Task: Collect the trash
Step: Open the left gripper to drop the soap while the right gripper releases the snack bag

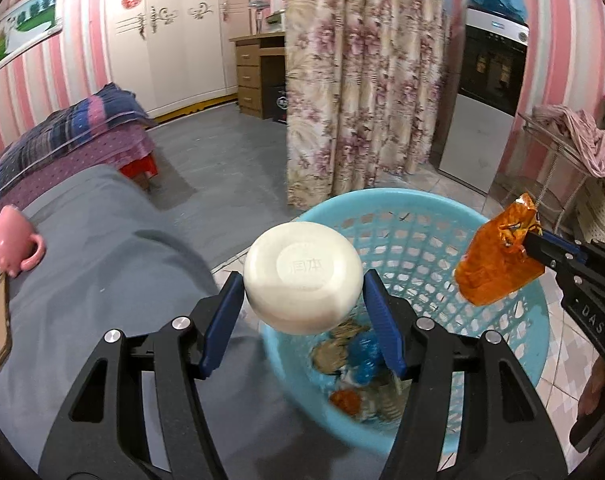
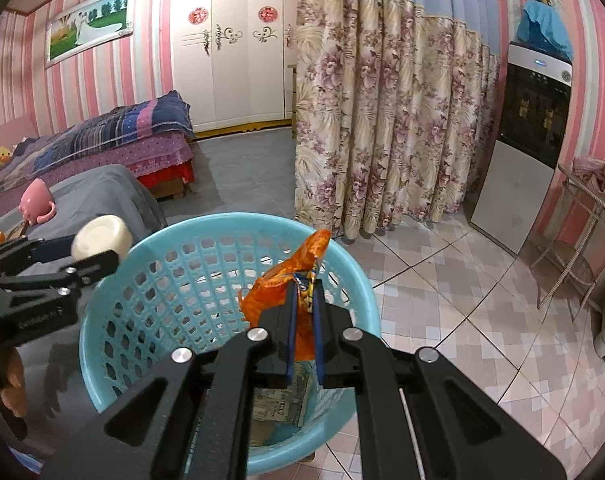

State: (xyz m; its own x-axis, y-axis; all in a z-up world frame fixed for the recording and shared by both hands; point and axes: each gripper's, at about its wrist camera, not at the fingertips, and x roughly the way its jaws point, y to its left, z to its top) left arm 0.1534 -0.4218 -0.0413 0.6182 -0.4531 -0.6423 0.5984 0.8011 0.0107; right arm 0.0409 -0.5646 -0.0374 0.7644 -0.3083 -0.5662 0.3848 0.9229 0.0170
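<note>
Drop-off step: left gripper [image 1: 302, 296] clamps the white oval soap bar [image 1: 303, 276], right gripper [image 2: 304, 316] pinches the crinkled orange foil wrapper [image 2: 286, 292], both above the light-blue plastic lattice basket [image 2: 102, 320]; next, releasing.

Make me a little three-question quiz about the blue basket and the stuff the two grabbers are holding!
1. True or false: the left gripper holds the round white bar of soap.
2. What does the right gripper pinch? A) a pink mug B) a crinkly orange plastic wrapper C) a spoon
3. Fill in: both items hang above the light blue plastic lattice ______.

Key: 1 true. 2 B, the orange wrapper. 3 basket; it already has trash at the bottom.
</note>
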